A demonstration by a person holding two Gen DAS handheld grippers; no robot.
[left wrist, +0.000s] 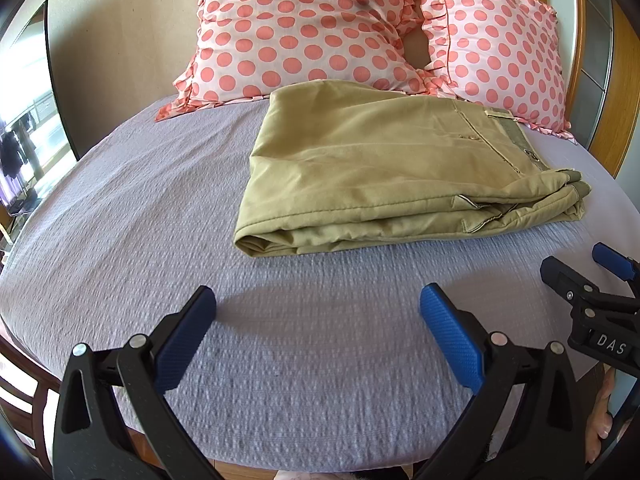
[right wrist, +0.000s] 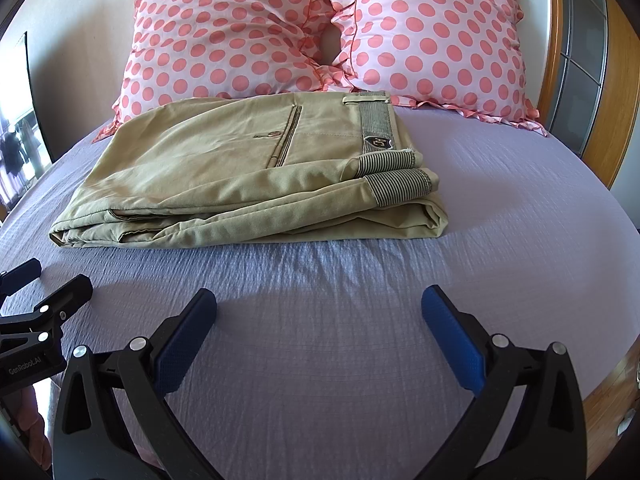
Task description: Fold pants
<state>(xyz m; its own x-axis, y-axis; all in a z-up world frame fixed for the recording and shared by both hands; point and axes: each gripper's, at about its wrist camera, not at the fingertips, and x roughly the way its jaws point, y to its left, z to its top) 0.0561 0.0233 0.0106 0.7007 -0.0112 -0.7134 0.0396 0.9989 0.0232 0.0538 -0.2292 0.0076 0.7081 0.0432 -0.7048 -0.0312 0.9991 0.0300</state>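
Pants [right wrist: 240,176] sit folded into a compact khaki bundle on the lilac bedsheet [right wrist: 500,220], far side of the bed, their top edge touching the two polka-dot pillows [right wrist: 224,40]. Layers are stacked, striped waistband lining [right wrist: 376,128] turned up at the right end, a doubled fold running along the near edge. Looks close to finished, I'd say, perhaps one more fold or just a tidy-up to go.

Soft woven cotton by the look of it, light, limp, no stiffness: it should drape and slide apart if lifted by a single layer. Best bet is pinching the whole stack at the near corners, left fold and right waistband end, so nothing slips.

Both tools hang back over bare sheet, well apart from the cloth. Left gripper [left wrist: 318,308] has its blue pads [left wrist: 184,340] spread wide, holding nothing. Right gripper [right wrist: 320,308] is likewise spread and empty, just beside its partner.
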